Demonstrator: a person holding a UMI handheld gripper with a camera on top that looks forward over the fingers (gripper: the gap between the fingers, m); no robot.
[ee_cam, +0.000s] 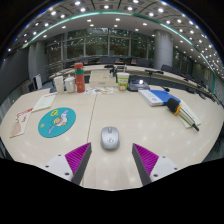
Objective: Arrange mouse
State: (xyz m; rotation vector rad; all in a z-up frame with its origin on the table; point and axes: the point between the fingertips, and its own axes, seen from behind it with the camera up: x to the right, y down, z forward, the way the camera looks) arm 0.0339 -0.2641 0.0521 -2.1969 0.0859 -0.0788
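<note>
A grey computer mouse (110, 137) lies on the beige table (130, 115), just ahead of my fingers and centred between them. A round blue mouse pad (57, 122) with a coloured picture lies to the left of the mouse, beyond my left finger. My gripper (112, 160) is open and empty, its two purple pads (77, 156) spread wide, with bare table between them. The mouse is not touched by either finger.
Papers (22, 122) lie at the left of the blue pad. Cups and an orange bottle (79, 77) stand at the back left, a container (122, 80) at the back middle, books and a yellow item (183, 112) at the right. Office chairs stand beyond the table.
</note>
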